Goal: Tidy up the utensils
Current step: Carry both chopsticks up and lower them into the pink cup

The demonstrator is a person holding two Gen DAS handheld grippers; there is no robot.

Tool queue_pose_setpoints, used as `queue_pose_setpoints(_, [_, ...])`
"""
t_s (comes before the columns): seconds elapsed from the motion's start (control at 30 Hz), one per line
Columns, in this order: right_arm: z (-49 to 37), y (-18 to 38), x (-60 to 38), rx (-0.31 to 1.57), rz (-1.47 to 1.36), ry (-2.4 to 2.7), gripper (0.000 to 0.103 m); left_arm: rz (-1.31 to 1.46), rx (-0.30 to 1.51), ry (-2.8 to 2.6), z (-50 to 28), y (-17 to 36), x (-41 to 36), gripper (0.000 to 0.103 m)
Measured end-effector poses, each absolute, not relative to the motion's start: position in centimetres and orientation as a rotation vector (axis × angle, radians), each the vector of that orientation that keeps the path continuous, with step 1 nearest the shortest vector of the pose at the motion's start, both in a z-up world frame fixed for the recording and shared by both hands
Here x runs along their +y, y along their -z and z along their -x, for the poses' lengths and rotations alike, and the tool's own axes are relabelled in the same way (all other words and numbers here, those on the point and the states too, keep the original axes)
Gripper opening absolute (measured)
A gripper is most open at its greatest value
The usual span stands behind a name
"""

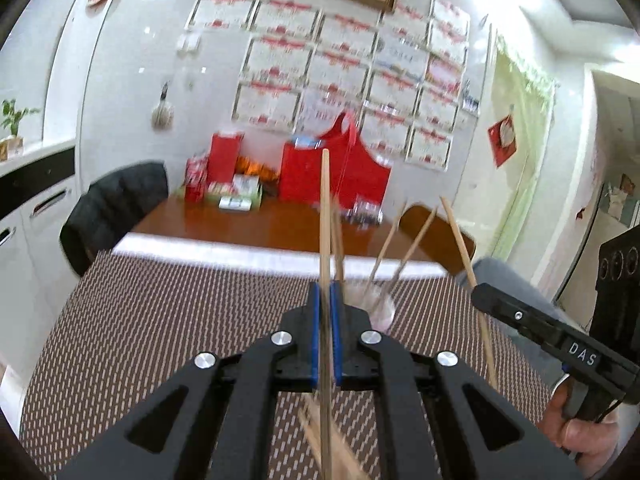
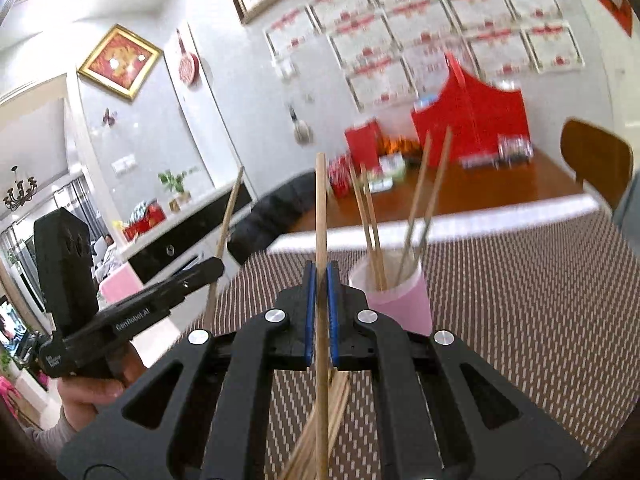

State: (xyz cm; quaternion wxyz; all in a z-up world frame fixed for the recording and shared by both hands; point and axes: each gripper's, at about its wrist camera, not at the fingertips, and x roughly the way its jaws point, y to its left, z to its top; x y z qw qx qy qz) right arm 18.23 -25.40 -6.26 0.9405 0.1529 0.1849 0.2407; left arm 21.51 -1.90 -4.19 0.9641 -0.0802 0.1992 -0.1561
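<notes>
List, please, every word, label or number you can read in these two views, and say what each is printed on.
"DAS": on the right gripper, along its black body.
"GenRobot.AI": on the left gripper, along its black body.
Wall certificates: print too blurred to read.
Red boxes on the table: print too blurred to read.

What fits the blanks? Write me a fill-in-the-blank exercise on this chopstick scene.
1. The left gripper is shut on a single ____.
2. The cup holding chopsticks is coloured ____.
3. The right gripper grips its own chopstick nearly ____.
4. The cup stands on a woven ____.

Missing words: chopstick; pink; upright; placemat
</notes>
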Motion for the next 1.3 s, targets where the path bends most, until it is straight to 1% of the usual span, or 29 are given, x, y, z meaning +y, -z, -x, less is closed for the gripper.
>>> queue_pose_setpoints(0.23, [-21.9,1.8,-26.4,0.235,-0.345,-0.463,0.006,0.224,0.26,0.376,-26.0,-0.4,-3.3,0.005])
queue_pose_setpoints(0.43, [-25.9,0.4,-26.6,0.151,-0.353,-0.426,0.006,0.26,0.178,0.414,-29.7,-1.8,-5.1,0.005])
queue_pose_setpoints(0.57, [-28.4,1.0,-27.0,0.136,-0.377,-0.414,0.006,0.288,0.152,0.433,-31.6,-1.3,-5.8,0.005])
queue_pose_setpoints(0.73, [-30.6,2.6,-26.8,0.156,-0.368,-0.41,0.006,0.283,0.163,0.438,-33.7,0.8,-6.9,0.005])
queue_pose_setpoints(0.93, [-31.2,3.6,-27.0,0.17,-0.345,-0.395,0.006,0.293,0.184,0.435,-34.9,2.8,-7.4,0.005])
queue_pose_setpoints(1.3, [-31.5,5.1,-26.2,0.212,-0.298,-0.384,0.006,0.229,0.204,0.397,-35.2,5.8,-8.5,0.005])
